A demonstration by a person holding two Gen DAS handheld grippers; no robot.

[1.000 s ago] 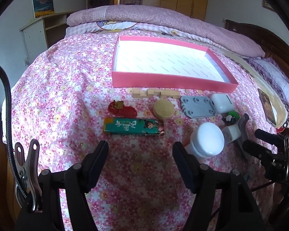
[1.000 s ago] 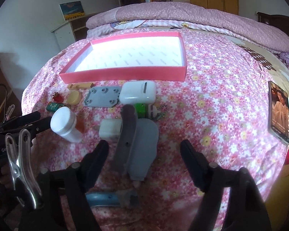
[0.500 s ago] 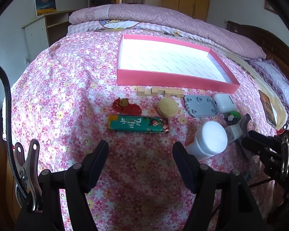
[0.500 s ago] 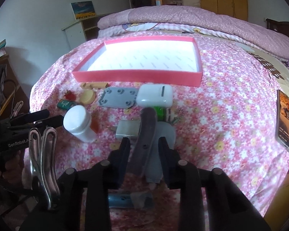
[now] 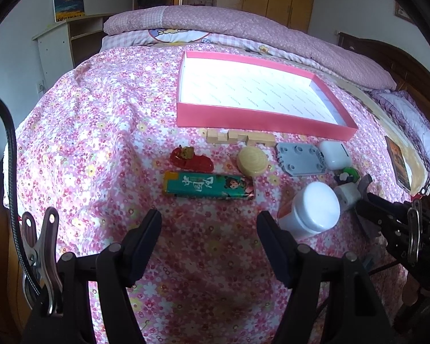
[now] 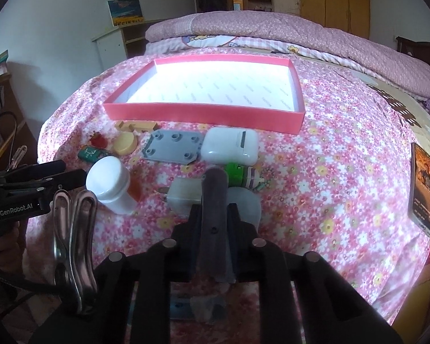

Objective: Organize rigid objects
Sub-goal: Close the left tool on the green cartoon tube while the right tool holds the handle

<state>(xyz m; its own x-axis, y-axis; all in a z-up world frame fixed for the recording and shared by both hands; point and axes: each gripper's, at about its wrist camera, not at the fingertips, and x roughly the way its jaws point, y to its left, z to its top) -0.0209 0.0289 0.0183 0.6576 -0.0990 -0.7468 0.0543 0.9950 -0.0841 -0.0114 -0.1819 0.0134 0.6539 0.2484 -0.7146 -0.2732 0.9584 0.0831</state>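
The right gripper [image 6: 215, 215] is clamped on the dark handle [image 6: 215, 200] lying near the white charger [image 6: 183, 197]. Lift it straight up, clear of its neighbours, before heading to the pink box [image 6: 203, 111]. The left gripper [image 5: 209, 229] hangs wide open, holding nothing.

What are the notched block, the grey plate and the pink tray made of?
Notched block: likely bare wood, pale tan and matte. Grey plate: probably moulded plastic, uniform dull grey with round bosses. Pink tray: looks like cardboard, thin straight walls, printed white lining.

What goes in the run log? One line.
right hand-held gripper shut on gray tool | left hand-held gripper open, idle | pink tray empty
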